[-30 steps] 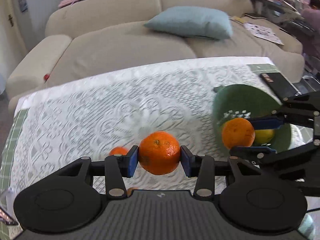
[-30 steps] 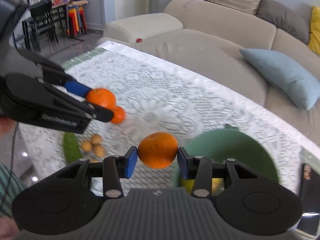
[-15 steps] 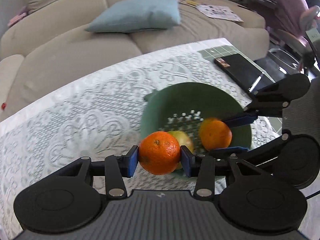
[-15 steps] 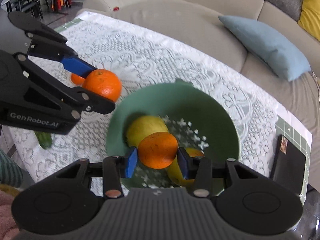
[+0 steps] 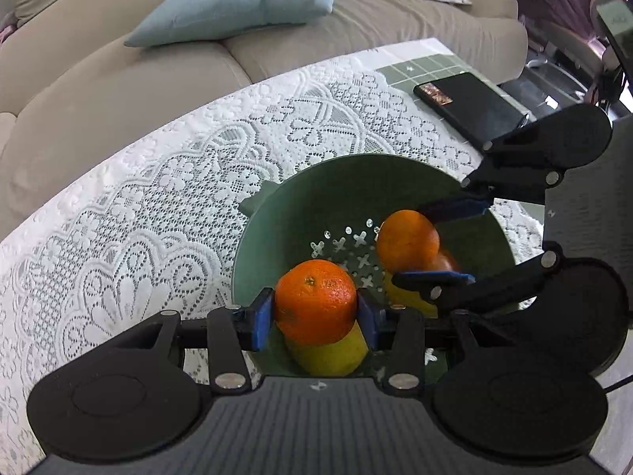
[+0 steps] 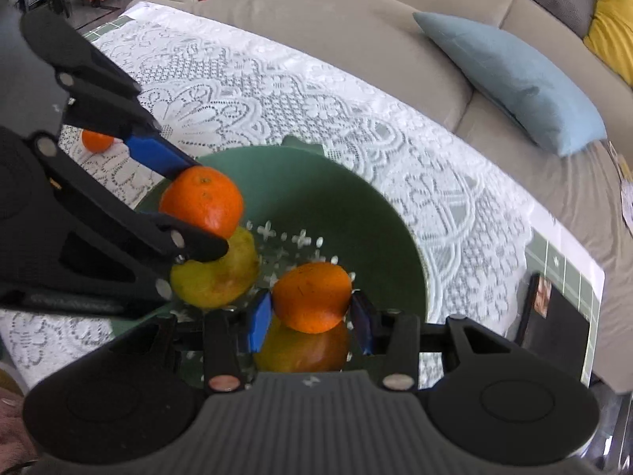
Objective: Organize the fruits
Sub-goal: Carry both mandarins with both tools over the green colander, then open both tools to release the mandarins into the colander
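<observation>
Two oranges are held over the green colander [image 5: 277,237]: the left gripper [image 5: 315,312] is clamped on one orange [image 5: 315,301], and the right gripper [image 6: 312,310] is clamped on the other orange [image 6: 311,297]. Yellow fruit [image 6: 217,277] lies inside the colander. Another small orange [image 6: 96,140] rests on the lace tablecloth [image 6: 277,91], well apart.

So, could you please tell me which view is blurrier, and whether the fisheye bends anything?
Right wrist view: softer, with the green bowl smeared. Left wrist view: crisp on the orange in the left tool; the table edge bows.
</observation>
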